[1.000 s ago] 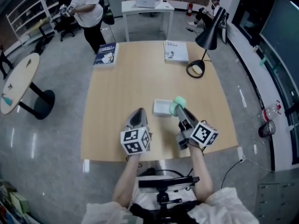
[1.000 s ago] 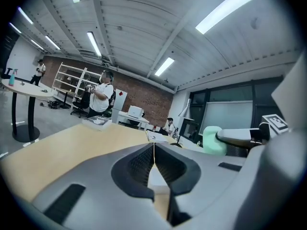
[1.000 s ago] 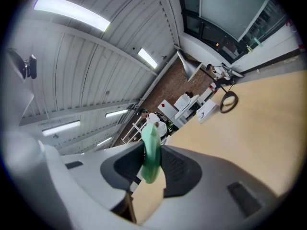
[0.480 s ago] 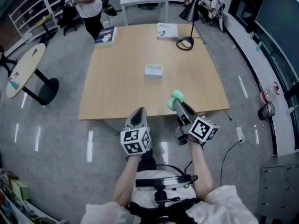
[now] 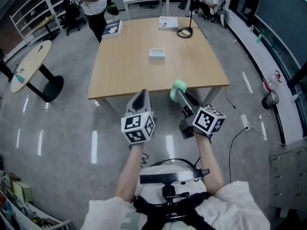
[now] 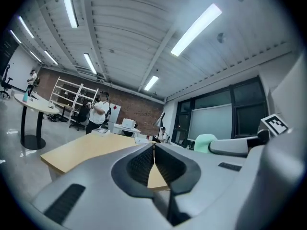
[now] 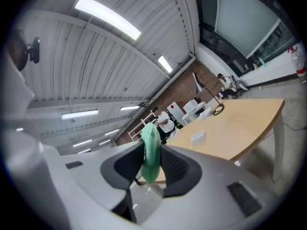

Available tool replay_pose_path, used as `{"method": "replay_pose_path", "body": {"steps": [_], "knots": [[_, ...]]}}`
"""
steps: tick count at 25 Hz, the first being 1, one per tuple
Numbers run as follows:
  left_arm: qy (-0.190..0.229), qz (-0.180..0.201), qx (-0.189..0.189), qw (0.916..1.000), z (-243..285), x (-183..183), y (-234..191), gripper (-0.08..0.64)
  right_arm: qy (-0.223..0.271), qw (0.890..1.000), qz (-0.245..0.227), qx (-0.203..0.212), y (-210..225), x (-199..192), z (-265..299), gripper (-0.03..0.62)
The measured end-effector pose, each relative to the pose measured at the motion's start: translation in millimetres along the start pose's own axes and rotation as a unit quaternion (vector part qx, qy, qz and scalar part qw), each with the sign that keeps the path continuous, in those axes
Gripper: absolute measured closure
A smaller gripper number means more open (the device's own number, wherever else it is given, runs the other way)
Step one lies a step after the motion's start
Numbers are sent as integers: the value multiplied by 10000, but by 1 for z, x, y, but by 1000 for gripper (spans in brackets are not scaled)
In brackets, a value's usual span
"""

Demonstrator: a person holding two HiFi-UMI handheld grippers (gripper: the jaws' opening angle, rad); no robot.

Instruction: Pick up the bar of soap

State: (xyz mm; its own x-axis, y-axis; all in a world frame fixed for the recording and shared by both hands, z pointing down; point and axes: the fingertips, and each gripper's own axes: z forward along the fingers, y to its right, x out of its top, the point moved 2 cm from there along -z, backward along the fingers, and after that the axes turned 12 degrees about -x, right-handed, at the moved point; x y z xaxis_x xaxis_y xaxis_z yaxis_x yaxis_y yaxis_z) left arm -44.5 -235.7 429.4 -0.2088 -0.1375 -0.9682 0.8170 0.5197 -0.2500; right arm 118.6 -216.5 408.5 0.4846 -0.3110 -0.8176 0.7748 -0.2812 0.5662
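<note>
My right gripper (image 5: 178,91) is shut on the green bar of soap (image 5: 179,86), held in the air in front of the wooden table's (image 5: 129,71) near edge. Seen in the right gripper view, the soap (image 7: 150,152) stands on edge, pinched between the two jaws of that gripper (image 7: 150,163). To its left in the head view, my left gripper (image 5: 139,99) is shut with nothing in it; in the left gripper view its jaws meet at a thin line (image 6: 154,162). A white soap dish (image 5: 157,53) lies on the table, far beyond both grippers.
A black desk lamp (image 5: 185,31) and a booklet (image 5: 168,22) sit at the table's far side, a dark book (image 5: 112,28) at its far left corner. A person (image 5: 94,4) stands behind the table. A round side table (image 5: 29,66) is at left.
I have backed away from the table: it now lies farther off, and both grippers hang over the floor in front of its edge. The right gripper still holds the soap.
</note>
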Motion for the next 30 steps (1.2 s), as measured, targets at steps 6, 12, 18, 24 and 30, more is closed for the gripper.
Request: {"method": "replay_pose_path", "body": {"steps": [6, 12, 18, 24, 30], "knots": [[-56, 64, -102, 9999, -116, -4, 40, 545, -95, 9999, 123, -60, -63, -60, -88, 469], [-206, -43, 44, 9998, -240, -28, 59, 545, -250, 9996, 138, 14, -127, -130, -175, 469], [-360, -8, 78, 9993, -321, -44, 84, 545, -156, 9997, 177, 3, -164, -155, -235, 469], [-205, -1, 237, 9995, -375, -51, 106, 545, -277, 9995, 120, 132, -181, -181, -282, 469], [-58, 41, 354, 9993, -423, -50, 128, 545, -234, 9995, 44, 190, -196, -195, -333, 469]]}}
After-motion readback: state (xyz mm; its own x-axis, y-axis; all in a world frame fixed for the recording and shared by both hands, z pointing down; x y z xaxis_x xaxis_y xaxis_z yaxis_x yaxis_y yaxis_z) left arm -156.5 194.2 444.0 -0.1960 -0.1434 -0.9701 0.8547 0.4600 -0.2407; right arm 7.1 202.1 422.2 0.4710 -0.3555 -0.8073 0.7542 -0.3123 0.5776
